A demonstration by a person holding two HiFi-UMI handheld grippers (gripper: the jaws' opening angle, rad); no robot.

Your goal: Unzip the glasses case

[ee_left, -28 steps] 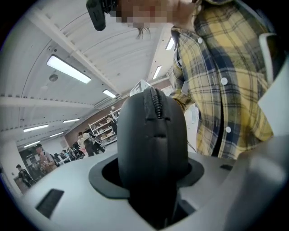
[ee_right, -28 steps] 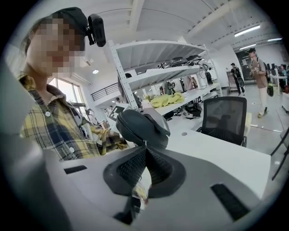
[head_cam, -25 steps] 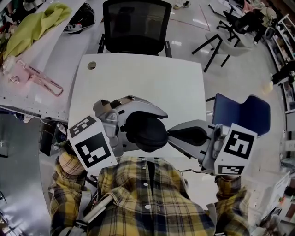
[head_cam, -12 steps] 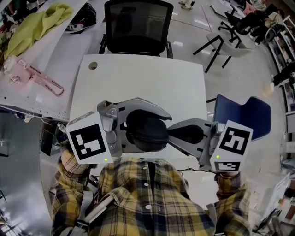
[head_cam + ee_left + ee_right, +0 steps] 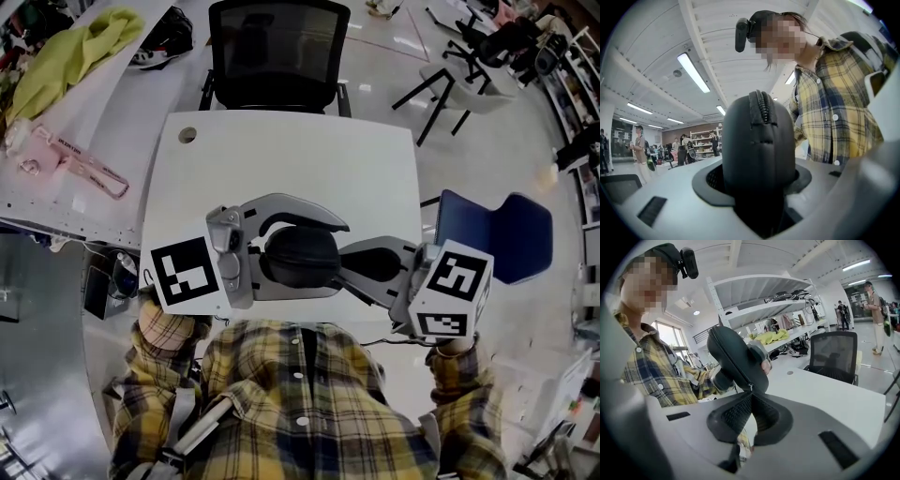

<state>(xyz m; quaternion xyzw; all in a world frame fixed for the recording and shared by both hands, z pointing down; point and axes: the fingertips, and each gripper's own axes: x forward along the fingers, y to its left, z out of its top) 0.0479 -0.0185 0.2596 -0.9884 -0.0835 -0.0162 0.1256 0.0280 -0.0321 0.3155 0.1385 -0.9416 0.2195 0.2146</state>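
Observation:
A black oval glasses case (image 5: pixel 298 255) is held in the air over the near edge of the white table (image 5: pixel 291 159). My left gripper (image 5: pixel 330 259) is shut on it, one jaw above and one below. In the left gripper view the case (image 5: pixel 759 140) stands on end between the pads, its zip running up the middle. My right gripper (image 5: pixel 343 263) comes in from the right with its tips at the case's right end. In the right gripper view the case (image 5: pixel 736 357) is tilted, and the right gripper (image 5: pixel 750 393) has its pads closed together on the small metal zipper pull (image 5: pixel 749 388).
A black mesh office chair (image 5: pixel 277 52) stands behind the table and a blue chair (image 5: pixel 492 230) to its right. The neighbouring table at left carries a pink tool (image 5: pixel 80 159) and a yellow-green cloth (image 5: pixel 70 52). The person's plaid shirt (image 5: pixel 300 403) is close below both grippers.
Both grippers drew closer together: the right one shifted left toward the case's end, the left one shifted slightly right. The case now sits a little farther from the head camera.

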